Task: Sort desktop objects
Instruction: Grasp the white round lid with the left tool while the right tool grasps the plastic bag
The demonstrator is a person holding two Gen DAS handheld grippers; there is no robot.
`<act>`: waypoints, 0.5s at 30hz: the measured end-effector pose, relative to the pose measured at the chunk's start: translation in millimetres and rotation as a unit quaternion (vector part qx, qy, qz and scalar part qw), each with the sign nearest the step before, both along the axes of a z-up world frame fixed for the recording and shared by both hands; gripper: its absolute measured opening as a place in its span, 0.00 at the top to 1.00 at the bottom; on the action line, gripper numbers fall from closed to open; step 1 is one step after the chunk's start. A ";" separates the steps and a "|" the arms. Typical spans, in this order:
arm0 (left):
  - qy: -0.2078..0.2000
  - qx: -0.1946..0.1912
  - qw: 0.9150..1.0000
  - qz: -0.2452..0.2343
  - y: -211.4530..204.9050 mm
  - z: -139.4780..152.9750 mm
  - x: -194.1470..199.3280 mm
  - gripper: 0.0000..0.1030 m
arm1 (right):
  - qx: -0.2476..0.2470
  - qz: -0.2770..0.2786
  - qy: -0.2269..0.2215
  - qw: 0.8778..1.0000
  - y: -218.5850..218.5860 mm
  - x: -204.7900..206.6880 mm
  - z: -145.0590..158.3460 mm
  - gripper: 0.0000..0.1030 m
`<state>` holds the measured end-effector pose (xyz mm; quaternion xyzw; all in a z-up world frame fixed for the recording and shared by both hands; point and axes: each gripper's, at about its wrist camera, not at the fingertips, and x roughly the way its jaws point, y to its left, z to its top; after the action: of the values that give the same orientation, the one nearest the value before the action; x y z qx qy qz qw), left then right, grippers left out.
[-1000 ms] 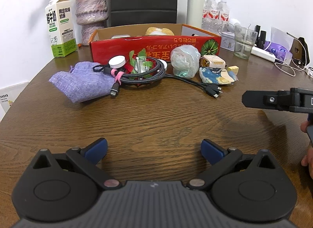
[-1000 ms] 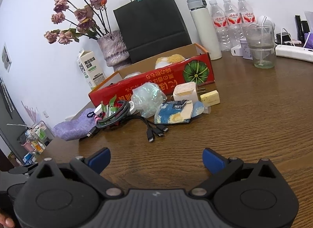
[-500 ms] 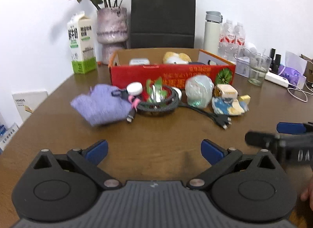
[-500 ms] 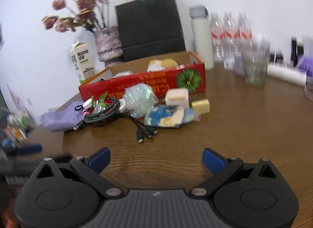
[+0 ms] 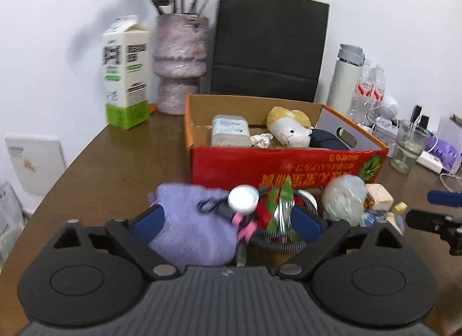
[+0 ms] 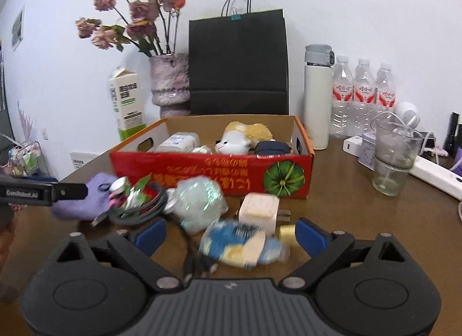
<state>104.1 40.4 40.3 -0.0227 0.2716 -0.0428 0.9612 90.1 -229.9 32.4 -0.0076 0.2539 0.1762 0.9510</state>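
Approach step: left tongs (image 5: 228,220) spread wide around purple cloth (image 5: 190,220) and coiled cable (image 6: 138,206); right tongs (image 6: 231,232) wide over blue packet (image 6: 239,243), gripping nothing. Next: lower, pinch, carry to red box (image 6: 213,171). Counted: three water bottles (image 6: 363,90), one charger (image 6: 260,209).

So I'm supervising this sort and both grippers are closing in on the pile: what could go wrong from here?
The left gripper, open, straddles both the purple cloth and the coiled cable; it may grab both. The cable's plugs trail beside the blue snack packet under the open right gripper, so lifting either could drag neighbours.
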 end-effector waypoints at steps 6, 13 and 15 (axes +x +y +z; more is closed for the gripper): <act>0.022 -0.008 0.999 -0.021 -11.3 -20.3 47.4 0.51 | 0.007 0.046 0.001 0.999 24.5 48.9 -11.5 0.19; 0.019 -0.066 0.997 -0.038 0.9 -23.8 40.5 0.71 | -0.074 0.113 -0.026 0.990 64.7 58.8 -21.4 0.64; 0.015 -0.082 0.996 -0.042 5.8 -18.9 32.8 0.71 | -0.075 0.107 -0.033 0.991 65.2 55.6 -22.0 0.80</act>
<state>136.9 46.2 21.4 -0.0908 0.2825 -0.1053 0.9491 145.7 -164.7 10.5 -0.1121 0.2327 0.2571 0.9312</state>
